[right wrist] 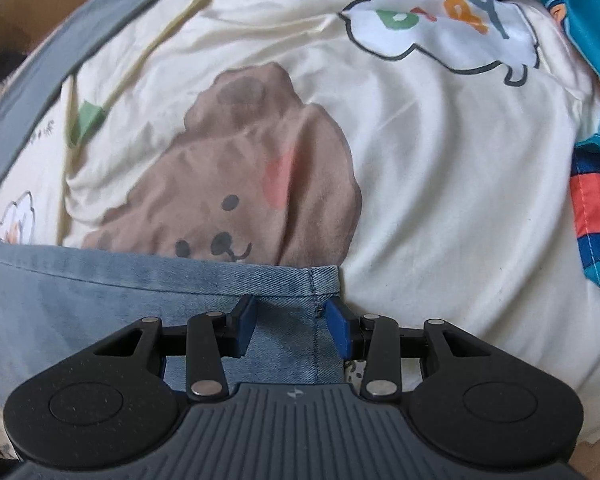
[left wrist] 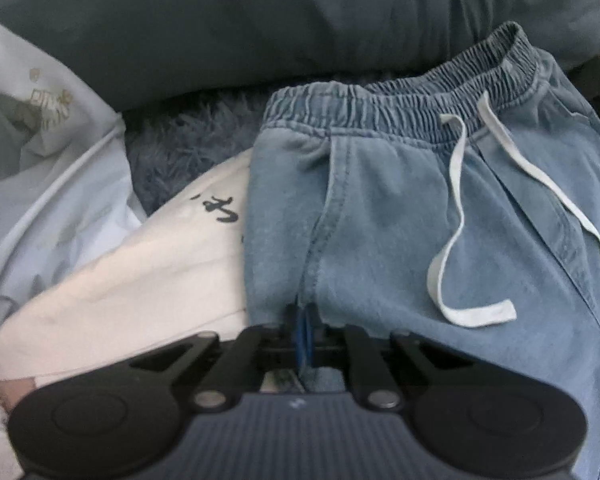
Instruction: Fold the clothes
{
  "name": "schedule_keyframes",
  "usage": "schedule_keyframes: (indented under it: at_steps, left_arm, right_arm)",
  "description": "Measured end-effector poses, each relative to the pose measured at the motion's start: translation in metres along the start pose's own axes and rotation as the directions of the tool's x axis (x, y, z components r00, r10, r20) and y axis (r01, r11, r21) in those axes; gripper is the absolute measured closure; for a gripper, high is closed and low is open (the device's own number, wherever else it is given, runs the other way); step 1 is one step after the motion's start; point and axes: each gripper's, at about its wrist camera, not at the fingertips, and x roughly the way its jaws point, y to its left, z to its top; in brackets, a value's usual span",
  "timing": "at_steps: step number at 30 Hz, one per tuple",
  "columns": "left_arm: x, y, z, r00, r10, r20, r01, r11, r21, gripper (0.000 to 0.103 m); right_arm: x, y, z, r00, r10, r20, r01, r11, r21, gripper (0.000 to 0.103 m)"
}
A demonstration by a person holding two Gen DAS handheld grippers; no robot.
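Note:
Light blue denim trousers (left wrist: 400, 216) with an elastic waistband (left wrist: 404, 108) and a white drawstring (left wrist: 456, 200) fill the left wrist view, waist away from me. My left gripper (left wrist: 302, 320) is shut on the trousers at the crotch seam, the fabric pinched between its blue pads. In the right wrist view the hem end of a trouser leg (right wrist: 220, 280) lies across a cream sheet. My right gripper (right wrist: 292, 320) stands open, its blue fingers (right wrist: 338, 328) on either side of the hem corner, with denim lying between them.
The cream bedsheet (right wrist: 440, 180) carries a brown bear print (right wrist: 236, 168). A white printed garment (left wrist: 160, 264) and pale cloth (left wrist: 40, 168) lie left of the trousers. A dark grey pillow (left wrist: 260, 20) is behind, with bright striped fabric (right wrist: 596, 200) at right.

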Motion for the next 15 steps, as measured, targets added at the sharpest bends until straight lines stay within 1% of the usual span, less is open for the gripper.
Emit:
schedule_keyframes:
  at_steps: [1, 4, 7, 8, 9, 10, 12, 13, 15]
  left_arm:
    - [-0.003, 0.001, 0.001, 1.0, 0.001, -0.004, -0.001, 1.0, -0.014, 0.099]
    - [-0.014, 0.004, 0.003, 1.0, 0.002, -0.015, -0.003, 0.999, -0.033, 0.097]
    - [-0.034, 0.004, 0.003, 0.999, -0.005, -0.031, 0.004, 1.0, -0.031, 0.096]
    - [-0.043, 0.003, 0.003, 1.0, -0.006, -0.03, 0.006, 1.0, -0.029, 0.091]
    - [-0.055, 0.002, 0.004, 1.0, -0.013, -0.027, 0.012, 1.0, -0.028, 0.088]
    - [-0.067, 0.003, 0.004, 0.999, -0.03, -0.026, 0.029, 0.999, -0.031, 0.086]
    - [-0.091, 0.002, 0.006, 0.997, -0.07, -0.031, 0.069, 0.997, -0.029, 0.085]
    - [-0.105, -0.001, 0.008, 0.995, -0.088, -0.036, 0.087, 0.996, -0.012, 0.085]
    - [-0.129, -0.01, 0.011, 0.992, -0.119, -0.04, 0.121, 0.992, 0.03, 0.083]
  right_arm:
    - [0.001, -0.001, -0.001, 1.0, -0.012, 0.003, 0.012, 1.0, -0.01, 0.057]
    - [0.003, -0.006, -0.001, 0.998, -0.055, 0.002, 0.055, 0.998, -0.019, 0.065]
    - [0.001, -0.005, 0.0, 0.997, -0.076, 0.002, 0.076, 0.997, 0.004, 0.066]
    - [0.001, -0.005, 0.001, 0.997, -0.082, 0.001, 0.082, 0.997, 0.011, 0.065]
    - [-0.001, -0.005, 0.001, 0.996, -0.087, 0.003, 0.087, 0.996, 0.026, 0.065]
    - [-0.005, -0.006, 0.001, 0.997, -0.079, 0.011, 0.079, 0.996, 0.049, 0.065]
    - [-0.015, -0.005, 0.002, 0.999, -0.031, 0.03, 0.029, 0.996, 0.084, 0.064]
    - [-0.02, -0.003, 0.002, 0.999, 0.005, 0.036, -0.008, 0.996, 0.084, 0.053]
    - [-0.035, 0.002, 0.002, 0.995, 0.08, 0.063, -0.084, 0.995, 0.057, 0.052]
